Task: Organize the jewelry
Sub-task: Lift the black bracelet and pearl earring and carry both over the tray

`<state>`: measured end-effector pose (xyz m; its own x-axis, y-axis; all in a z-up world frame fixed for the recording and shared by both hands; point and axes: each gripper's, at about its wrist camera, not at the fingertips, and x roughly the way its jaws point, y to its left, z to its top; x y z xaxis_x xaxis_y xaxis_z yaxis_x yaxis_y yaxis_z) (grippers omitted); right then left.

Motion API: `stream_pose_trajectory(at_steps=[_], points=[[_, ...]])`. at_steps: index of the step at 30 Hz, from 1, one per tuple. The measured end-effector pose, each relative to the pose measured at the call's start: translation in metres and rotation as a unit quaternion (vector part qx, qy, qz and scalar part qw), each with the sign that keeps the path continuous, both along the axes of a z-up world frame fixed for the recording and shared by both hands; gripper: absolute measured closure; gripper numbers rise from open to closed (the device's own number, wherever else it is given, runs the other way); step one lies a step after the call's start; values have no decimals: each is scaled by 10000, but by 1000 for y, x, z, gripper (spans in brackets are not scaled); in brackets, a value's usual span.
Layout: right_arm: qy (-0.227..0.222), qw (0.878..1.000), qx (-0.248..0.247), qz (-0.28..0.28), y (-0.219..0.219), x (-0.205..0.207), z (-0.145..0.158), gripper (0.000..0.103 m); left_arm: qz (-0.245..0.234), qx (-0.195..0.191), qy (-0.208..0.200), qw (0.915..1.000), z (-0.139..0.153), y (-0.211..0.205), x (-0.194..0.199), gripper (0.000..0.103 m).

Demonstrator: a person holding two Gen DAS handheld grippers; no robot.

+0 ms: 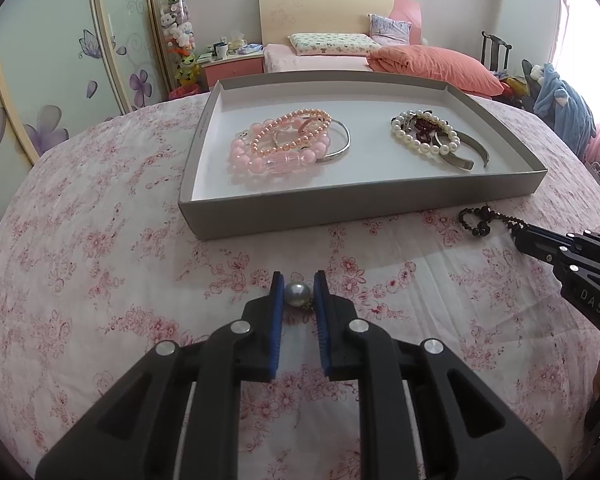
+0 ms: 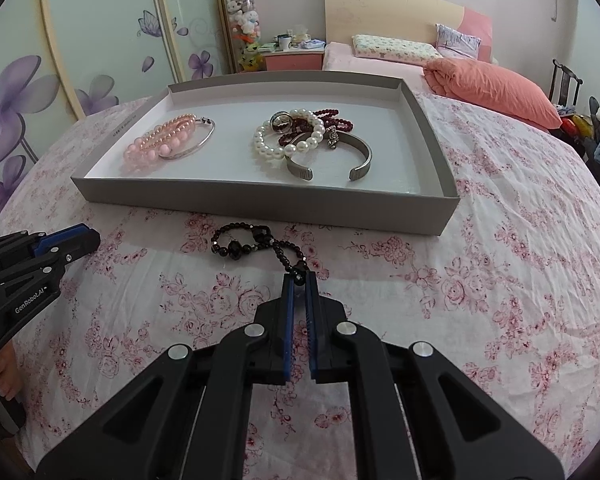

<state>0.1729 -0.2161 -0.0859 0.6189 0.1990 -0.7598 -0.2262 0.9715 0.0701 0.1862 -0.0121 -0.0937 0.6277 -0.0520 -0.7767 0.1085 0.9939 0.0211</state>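
Black beads (image 2: 260, 242) sit pinched in our right gripper (image 2: 299, 280); our left gripper (image 1: 298, 292) jaws flank a grey pearl (image 1: 297, 293), near the tray (image 1: 340, 210).

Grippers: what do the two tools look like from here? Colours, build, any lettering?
Both are matte black plastic linkages with round silver pivot pins and blue ribbed pads on the fingers. The left gripper carries white "GenRobot.AI" lettering on its side; the right gripper shows white letters "DAS". Bare fingers wrap the handles; no cables or sleeves visible.
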Motion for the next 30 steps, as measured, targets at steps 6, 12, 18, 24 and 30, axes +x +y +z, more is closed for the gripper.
stream_pose_trajectory(at_steps=[6,12,18,24,30], points=[[13,10000,42,0,0,0,-1,96,14,21,-1,10000,0,-1,0,87],[9,10000,18,1,0,0,-1,96,15,21,-1,10000,0,-1,0,87],[18,10000,47,3,-1,-1,-1,96,13,15,0,10000,0,-1,0,87],[20,9998,195,-41,-5,0,0,97,14,9,-1,10000,0,0,0,87],[-771,9910,1093,-2,-20,-25,40,97,185,-398,-183,9989,8,12,-10,88]])
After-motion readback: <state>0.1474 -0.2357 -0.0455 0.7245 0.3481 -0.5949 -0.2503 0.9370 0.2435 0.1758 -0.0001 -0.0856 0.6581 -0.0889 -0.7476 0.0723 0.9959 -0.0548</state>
